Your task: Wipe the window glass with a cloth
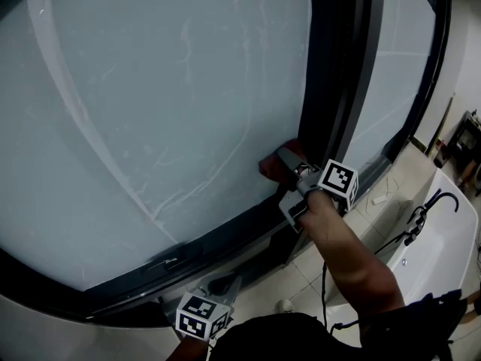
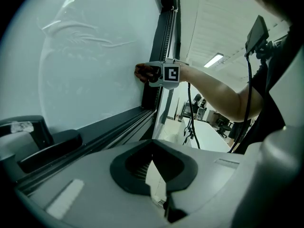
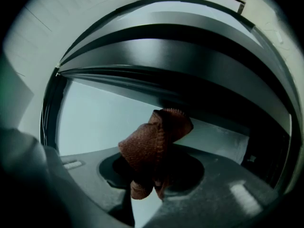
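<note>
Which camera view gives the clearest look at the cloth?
The right gripper view: the cloth fills the centre, bunched between the jaws, weave visible. The head view shows a reddish patch against the window glass; the left gripper view, a distant dark blob.

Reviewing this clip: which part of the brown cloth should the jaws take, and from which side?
Take its bunched tail, coming from the room side, square to the window glass. The cloth is a crumpled wad with one fold jutting forward. Pinching the rear leaves that fold free to press the pane, as the right gripper holds it.
</note>
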Tool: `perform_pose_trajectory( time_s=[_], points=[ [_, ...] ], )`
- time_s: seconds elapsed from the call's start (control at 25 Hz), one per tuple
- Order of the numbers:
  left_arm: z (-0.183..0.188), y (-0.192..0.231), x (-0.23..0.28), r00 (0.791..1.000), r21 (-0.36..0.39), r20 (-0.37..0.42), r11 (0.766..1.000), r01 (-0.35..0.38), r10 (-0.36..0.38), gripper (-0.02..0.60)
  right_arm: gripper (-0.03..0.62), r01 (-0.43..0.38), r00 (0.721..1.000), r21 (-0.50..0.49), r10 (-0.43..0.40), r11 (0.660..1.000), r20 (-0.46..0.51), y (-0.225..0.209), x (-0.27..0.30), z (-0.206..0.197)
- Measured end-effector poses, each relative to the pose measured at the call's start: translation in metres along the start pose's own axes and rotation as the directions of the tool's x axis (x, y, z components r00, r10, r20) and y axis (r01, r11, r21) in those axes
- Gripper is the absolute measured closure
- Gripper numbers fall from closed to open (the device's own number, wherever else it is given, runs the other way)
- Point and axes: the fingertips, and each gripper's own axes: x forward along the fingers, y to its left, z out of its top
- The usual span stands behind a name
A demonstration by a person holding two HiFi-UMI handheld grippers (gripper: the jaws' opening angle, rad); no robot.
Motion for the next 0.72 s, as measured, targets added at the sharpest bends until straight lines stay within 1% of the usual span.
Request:
perform_pose_trajectory(
  time_s=[0.12, 0.36, 0.52, 0.68, 0.72],
  points=[
    [-0.001, 0.0, -0.001, 1.0, -0.001, 0.001, 1.0, -0.001, 0.001, 0.565, 0.484, -0.036, 0.999, -0.018, 0.036, 0.999, 0.004, 0.022, 0.003, 0.008],
    [0.0, 0.0, -0.002, 1.0, -0.006, 0.004, 1.0, 0.007, -0.007, 0.565, 0.482, -0.046, 0.999, -0.037, 0.046, 0.998, 0.001, 0.042, 0.007, 0.016],
    [0.0, 0.0, -0.001, 1.0, -0.004, 0.006, 1.0, 0.012, -0.012, 0.565, 0.484, -0.111, 0.994, -0.06, 0.112, 0.992, 0.012, 0.07, 0.009, 0.026],
    [0.0, 0.001, -0.001, 1.0, -0.006, 0.014, 1.0, 0.012, -0.012, 0.565, 0.483, -0.12, 0.993, -0.087, 0.121, 0.989, 0.0, 0.087, 0.014, 0.032],
    [0.0, 0.001, -0.002, 1.0, -0.008, 0.014, 1.0, 0.013, -0.013, 0.565, 0.484, -0.134, 0.991, -0.087, 0.135, 0.987, 0.002, 0.09, 0.013, 0.033]
  ],
)
